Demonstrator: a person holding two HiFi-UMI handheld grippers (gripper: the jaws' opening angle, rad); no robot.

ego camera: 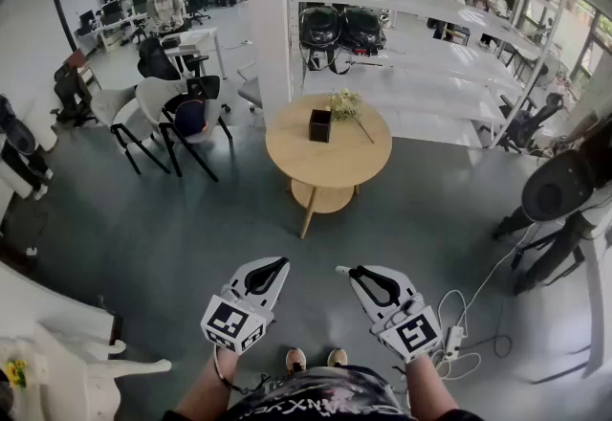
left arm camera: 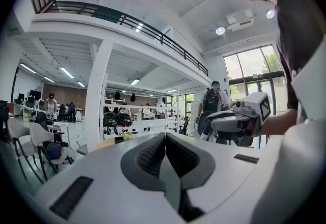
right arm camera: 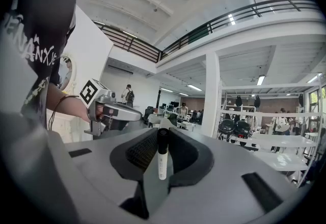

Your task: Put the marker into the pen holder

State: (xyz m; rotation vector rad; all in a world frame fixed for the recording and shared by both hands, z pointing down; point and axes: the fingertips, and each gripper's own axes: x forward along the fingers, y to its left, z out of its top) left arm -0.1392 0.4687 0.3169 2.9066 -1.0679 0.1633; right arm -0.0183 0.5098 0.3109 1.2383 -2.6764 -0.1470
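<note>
The person stands on the grey floor, well short of the round wooden table (ego camera: pixel 330 161), with both grippers held out roughly level and pointing towards it.

The right gripper (right arm camera: pixel 163 134) is closed on the marker (right arm camera: pixel 161 159). The marker stands upright between the ribbed pads, black cap on top and white barrel below. This gripper is on the near side of the table, well apart from it.

The left gripper (left arm camera: pixel 165 136) has its jaws pressed together with nothing between them. It hangs just beside the right gripper, equally far from the table.

On the table, near its middle, stands the dark, box-shaped pen holder (ego camera: pixel 320 125). A small spray of pale flowers (ego camera: pixel 346 105) lies on the table just to the right of it, with the stem running out towards the table's right edge.

Left of the table is a cluster of chairs (ego camera: pixel 182 118), and long white shelves (ego camera: pixel 421 46) run behind it.
</note>
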